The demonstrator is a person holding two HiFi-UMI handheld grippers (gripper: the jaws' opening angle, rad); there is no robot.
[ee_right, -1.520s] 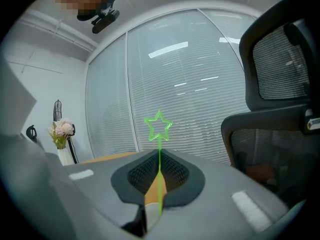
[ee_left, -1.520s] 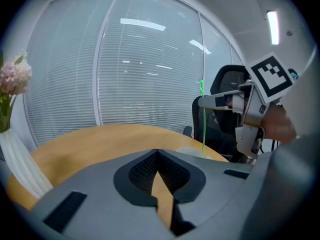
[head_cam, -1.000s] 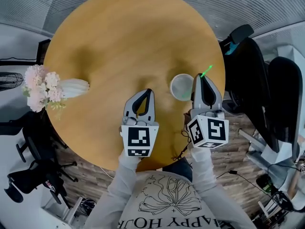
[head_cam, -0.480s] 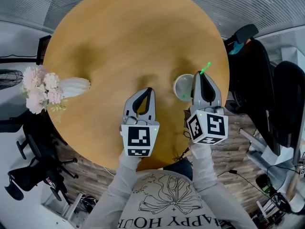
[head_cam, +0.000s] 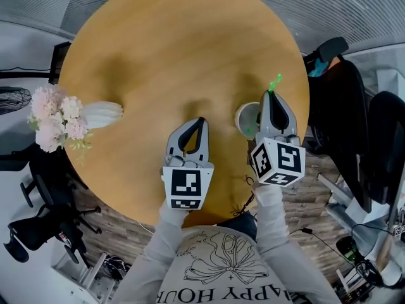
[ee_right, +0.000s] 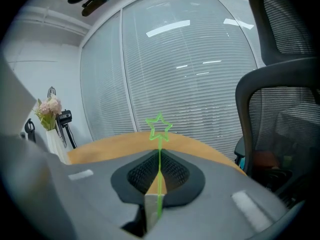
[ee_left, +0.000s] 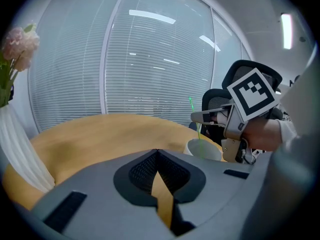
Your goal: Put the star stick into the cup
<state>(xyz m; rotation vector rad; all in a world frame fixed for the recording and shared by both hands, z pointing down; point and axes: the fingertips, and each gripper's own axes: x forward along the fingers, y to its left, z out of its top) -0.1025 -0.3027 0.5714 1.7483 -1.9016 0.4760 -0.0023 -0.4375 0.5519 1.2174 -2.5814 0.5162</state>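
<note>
**Head view:** round wooden desk [head_cam: 158, 49]. White cup [head_cam: 245, 114] stands near the desk's right edge, on the near side. Right gripper [head_cam: 271, 95] hangs over the cup's right rim and covers part of it. The green star stick [head_cam: 275, 82] pokes out beyond its tips, star end outward. Left gripper [head_cam: 199, 123] is over the near middle of the desk, left of the cup and apart from it. White vase [head_cam: 101, 114] with pink flowers [head_cam: 54, 116] is at the left edge.

**Left gripper view:** fingers [ee_left: 137, 171] pressed together, nothing between them. The stick runs down from the right gripper [ee_left: 200, 116] to the cup [ee_left: 204, 149]. Its lower end looks at or just inside the mouth; cannot tell which.

**Right gripper view:** fingers [ee_right: 137, 176] pinching the stick's shaft, star above the tips.

**Step in hand (judged):** lowering the stick into the cup
- Keep the shaft over the middle of the mouth, off the rim
- Go down until the end is well inside, only then spread the fingers
- Release gently: the thin stick will lean on the rim, and the cup looks light enough to shift
- The idle left gripper could steady the cup
</note>
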